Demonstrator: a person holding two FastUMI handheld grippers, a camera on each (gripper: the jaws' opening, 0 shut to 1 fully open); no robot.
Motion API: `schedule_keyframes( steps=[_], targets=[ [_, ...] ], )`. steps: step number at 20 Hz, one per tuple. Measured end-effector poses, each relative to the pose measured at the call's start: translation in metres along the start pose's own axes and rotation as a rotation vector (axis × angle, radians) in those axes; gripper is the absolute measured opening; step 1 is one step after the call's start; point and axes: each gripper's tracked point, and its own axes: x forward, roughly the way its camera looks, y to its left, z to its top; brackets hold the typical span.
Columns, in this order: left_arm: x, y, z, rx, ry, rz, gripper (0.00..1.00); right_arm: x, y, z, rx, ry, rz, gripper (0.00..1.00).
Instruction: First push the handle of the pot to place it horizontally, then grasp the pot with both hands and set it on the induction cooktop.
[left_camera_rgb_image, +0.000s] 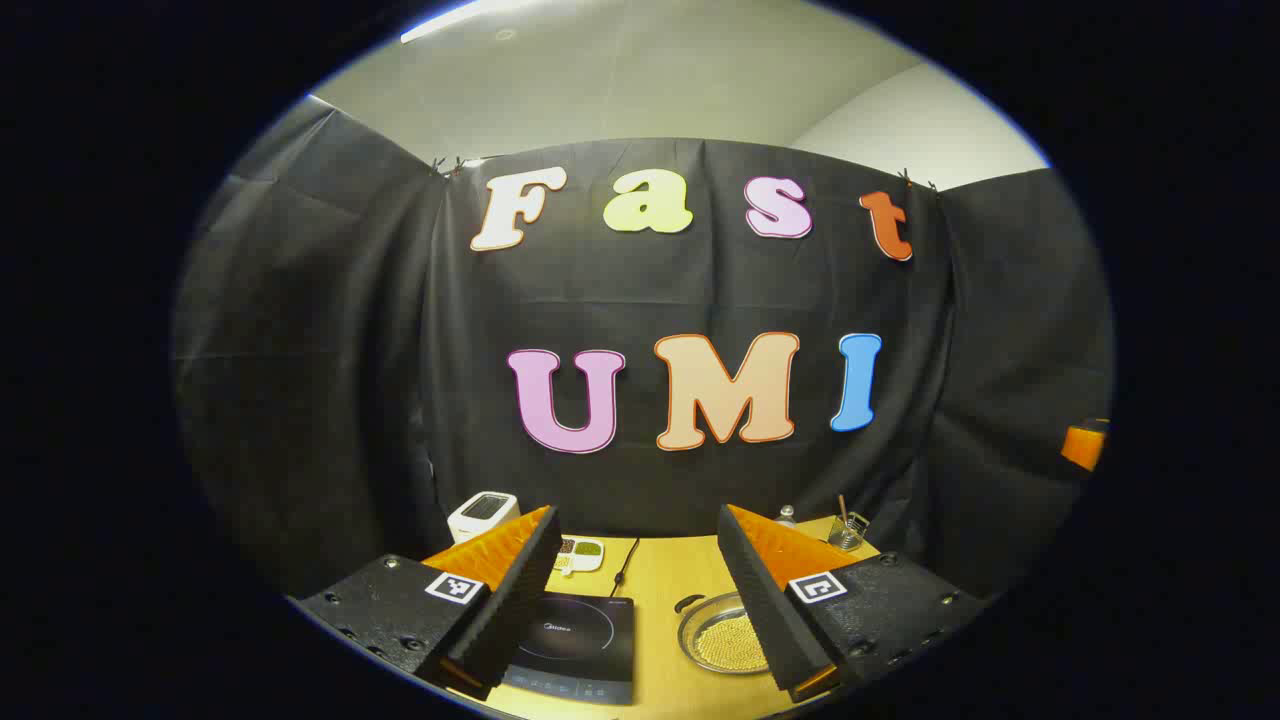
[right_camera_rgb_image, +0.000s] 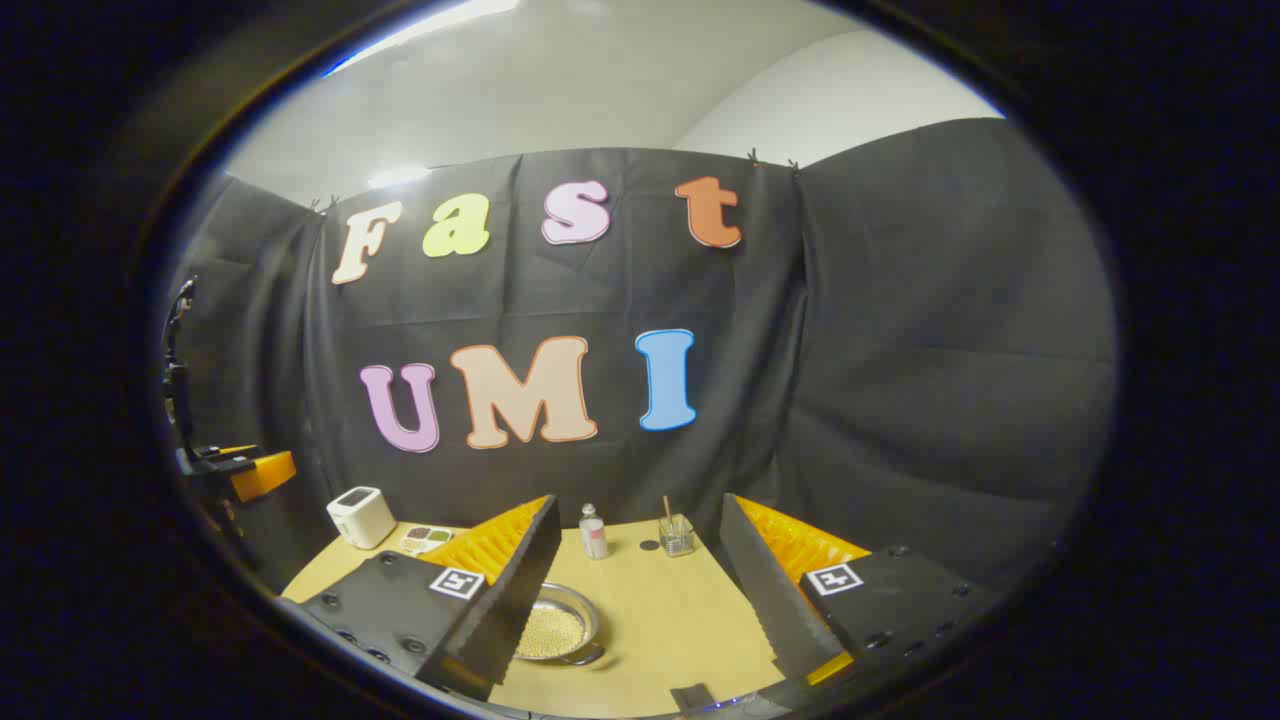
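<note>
Two jars (right_camera_rgb_image: 640, 533) behind pot (right_camera_rgb_image: 555, 625)

Black cloth wall (left_camera_rgb_image: 330, 400) behind a wooden table (right_camera_rgb_image: 660, 610), pale ceiling (left_camera_rgb_image: 620, 80) with a strip light (left_camera_rgb_image: 450, 18).

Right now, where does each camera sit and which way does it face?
Left gripper view: rides the left gripper, held above the table, facing the booth wall; its open fingers frame the induction cooktop and pot.
Right gripper view: rides the right gripper, same heading; its open fingers frame the pot.
Shared: pot, table, white appliance, glass cup.
</note>
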Motion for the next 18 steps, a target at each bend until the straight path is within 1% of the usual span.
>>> schedule_keyframes(
  steps=[1, 3, 4, 7, 8, 9, 10, 11, 14, 15, 18],
  targets=[
    [-0.001, 0.002, -0.001, 0.007, 0.004, 0.000, 0.92, -0.002, 0.002, 0.001, 0.000, -0.001, -0.002, 0.96],
    [-0.003, 0.004, -0.002, 0.013, 0.005, -0.005, 0.92, -0.007, 0.006, 0.002, -0.001, -0.002, -0.004, 0.96],
    [-0.004, 0.005, -0.001, 0.014, 0.006, -0.011, 0.95, -0.010, 0.008, 0.001, -0.003, -0.003, -0.004, 0.96],
    [-0.010, 0.006, -0.002, 0.016, 0.003, -0.027, 0.95, -0.020, 0.014, 0.001, -0.015, -0.002, -0.007, 0.96],
    [-0.010, 0.007, -0.003, 0.016, 0.001, -0.030, 0.92, -0.022, 0.017, 0.001, -0.018, -0.002, -0.008, 0.96],
    [-0.011, 0.008, -0.004, 0.014, 0.003, -0.034, 0.92, -0.024, 0.019, 0.001, -0.020, -0.004, -0.008, 0.96],
    [-0.012, 0.008, -0.005, 0.012, 0.004, -0.039, 0.98, -0.027, 0.022, 0.002, -0.021, -0.005, -0.008, 0.96],
    [-0.014, 0.010, -0.007, 0.009, 0.006, -0.044, 0.95, -0.029, 0.025, 0.001, -0.021, -0.004, -0.008, 0.96],
    [-0.019, 0.015, -0.011, 0.001, 0.015, -0.052, 0.95, -0.035, 0.034, -0.001, -0.023, -0.002, -0.010, 0.96],
    [-0.021, 0.017, -0.014, -0.001, 0.019, -0.054, 0.92, -0.038, 0.037, -0.002, -0.025, 0.002, -0.011, 0.96],
    [-0.023, 0.023, -0.018, -0.003, 0.024, -0.061, 0.92, -0.046, 0.046, -0.007, -0.033, 0.011, -0.012, 0.96]
  ],
)
